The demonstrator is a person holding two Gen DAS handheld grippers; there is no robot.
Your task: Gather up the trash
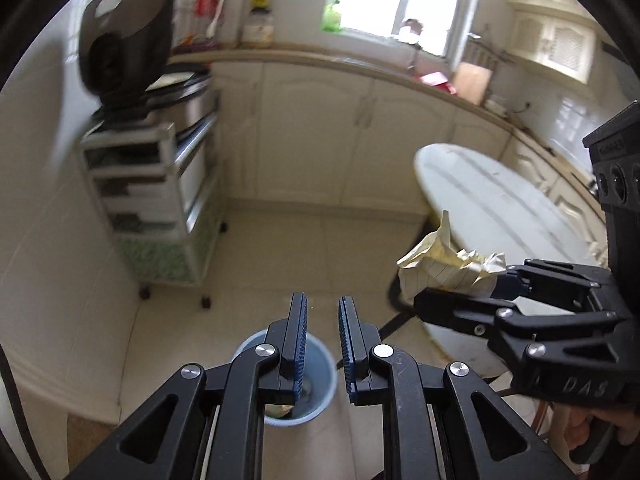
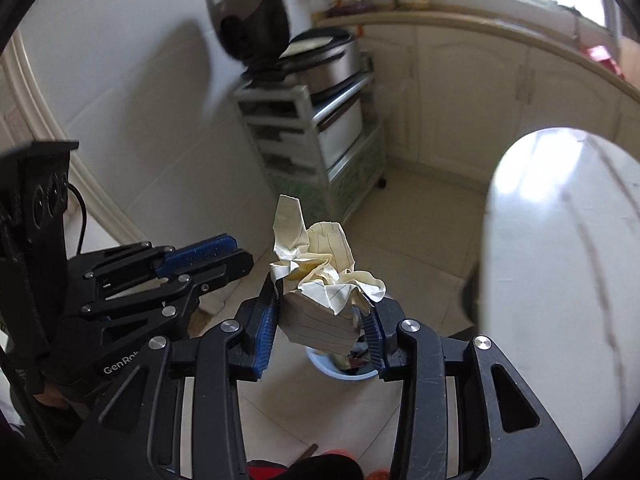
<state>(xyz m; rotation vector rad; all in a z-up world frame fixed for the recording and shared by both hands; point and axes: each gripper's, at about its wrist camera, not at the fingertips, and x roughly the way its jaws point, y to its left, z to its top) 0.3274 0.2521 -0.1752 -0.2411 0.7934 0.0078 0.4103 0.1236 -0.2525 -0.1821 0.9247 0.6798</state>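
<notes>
- Crumpled lined paper sits clamped in my right gripper, above the blue bin on the floor.
- My left gripper hangs empty, fingers apart.
- I should centre over the rim before letting go.

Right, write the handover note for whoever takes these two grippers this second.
Right gripper: shut on the crumpled lined paper, held in the air above the blue bin on the floor.
Left gripper: open, nothing between its fingers, also above the bin.
Done: paper picked up; the bin already holds some trash.
Left: open the right fingers so the paper drops in. The round white table shows no other trash in the part visible.
</notes>
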